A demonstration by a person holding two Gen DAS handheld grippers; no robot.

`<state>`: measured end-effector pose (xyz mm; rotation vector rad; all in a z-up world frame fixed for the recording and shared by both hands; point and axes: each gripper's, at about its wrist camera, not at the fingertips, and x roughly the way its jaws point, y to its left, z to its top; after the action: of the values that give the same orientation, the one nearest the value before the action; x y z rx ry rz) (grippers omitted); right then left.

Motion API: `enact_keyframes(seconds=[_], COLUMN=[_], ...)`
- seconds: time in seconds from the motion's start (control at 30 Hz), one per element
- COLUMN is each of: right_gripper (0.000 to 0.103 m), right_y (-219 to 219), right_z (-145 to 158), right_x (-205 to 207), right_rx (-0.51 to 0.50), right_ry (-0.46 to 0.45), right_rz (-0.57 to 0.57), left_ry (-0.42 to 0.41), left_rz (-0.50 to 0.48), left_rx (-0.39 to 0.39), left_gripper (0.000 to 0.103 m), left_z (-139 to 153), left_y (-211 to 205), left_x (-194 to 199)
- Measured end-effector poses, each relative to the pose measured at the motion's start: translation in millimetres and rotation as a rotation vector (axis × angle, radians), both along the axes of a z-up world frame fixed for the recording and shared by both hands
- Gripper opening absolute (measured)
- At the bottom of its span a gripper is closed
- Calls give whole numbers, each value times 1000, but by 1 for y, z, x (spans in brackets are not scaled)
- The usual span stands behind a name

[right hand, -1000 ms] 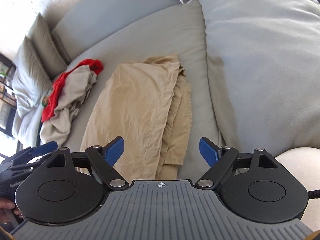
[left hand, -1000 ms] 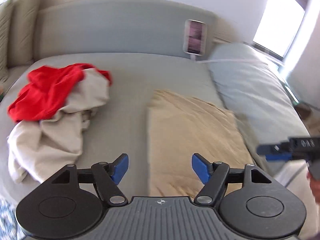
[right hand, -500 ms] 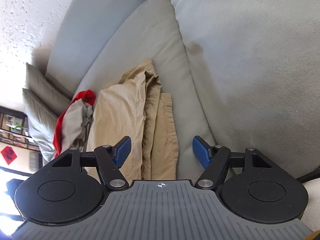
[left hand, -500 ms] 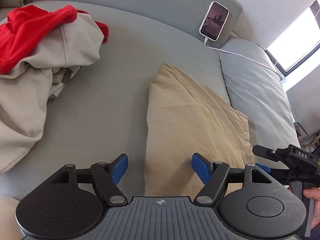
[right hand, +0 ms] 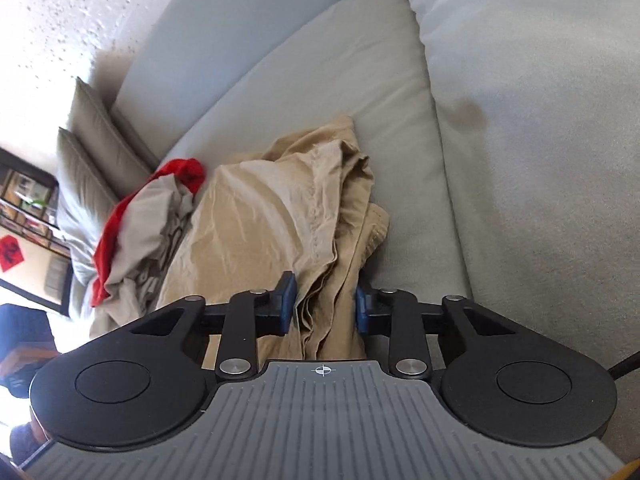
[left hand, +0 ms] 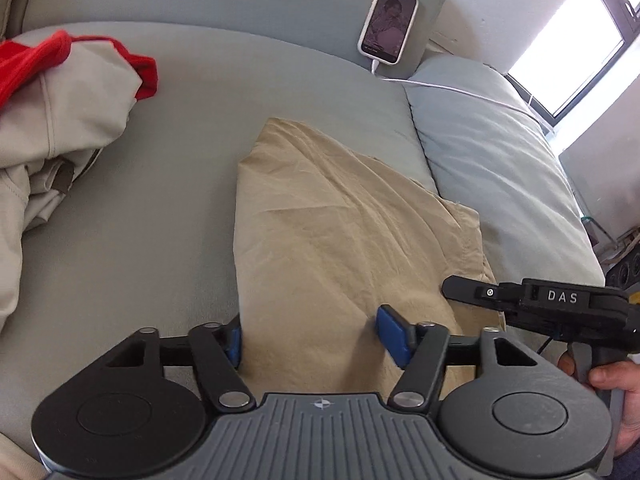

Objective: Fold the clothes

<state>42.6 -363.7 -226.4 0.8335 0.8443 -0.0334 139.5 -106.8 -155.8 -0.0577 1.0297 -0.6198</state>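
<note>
A tan folded garment (left hand: 340, 232) lies on the grey sofa seat (left hand: 160, 208). My left gripper (left hand: 312, 340) is open, its blue pads straddling the garment's near left corner. The garment also shows in the right wrist view (right hand: 280, 216), with its layered right edge bunched. My right gripper (right hand: 324, 308) has narrowed around that layered edge, pads on either side of the folds, not fully shut. The right gripper also shows in the left wrist view (left hand: 460, 292), at the garment's right edge.
A pile of beige and red clothes (left hand: 52, 112) lies at the left of the seat. A phone (left hand: 387, 24) on a white cable leans on the backrest. A large grey cushion (left hand: 500, 168) lies to the right. Pillows (right hand: 92, 148) stand at the far end.
Both grippers moved down and forward onto the tan garment's near edge. The right gripper's jaws closed in around the layered right edge. The left gripper stayed open.
</note>
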Motion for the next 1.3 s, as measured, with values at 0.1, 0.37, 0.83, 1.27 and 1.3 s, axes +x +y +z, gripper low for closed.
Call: enact_keyframes(seconds=[0.1, 0.37, 0.83, 1.27, 1.3], right_gripper=[10, 8, 8, 34, 39], right_y=[6, 4, -106, -218, -220], right_z=[14, 92, 149, 114, 111], right_x=[-5, -76, -216, -148, -151], right_rx=[-12, -114, -285, -377, -359], right_ry=[-9, -75, -79, 139, 147], right_rz=[-32, -151, -588, -548, -547], left_ry=[-71, -72, -119, -183, -189], left_rz=[-41, -164, -456, -349, -346], left_rx=[46, -47, -106, 112, 100], left_gripper=[34, 32, 32, 67, 68], left_z=[23, 73, 72, 51, 57], left_y=[-8, -48, -232, -299, -291], left_x=[-18, -59, -104, -76, -79])
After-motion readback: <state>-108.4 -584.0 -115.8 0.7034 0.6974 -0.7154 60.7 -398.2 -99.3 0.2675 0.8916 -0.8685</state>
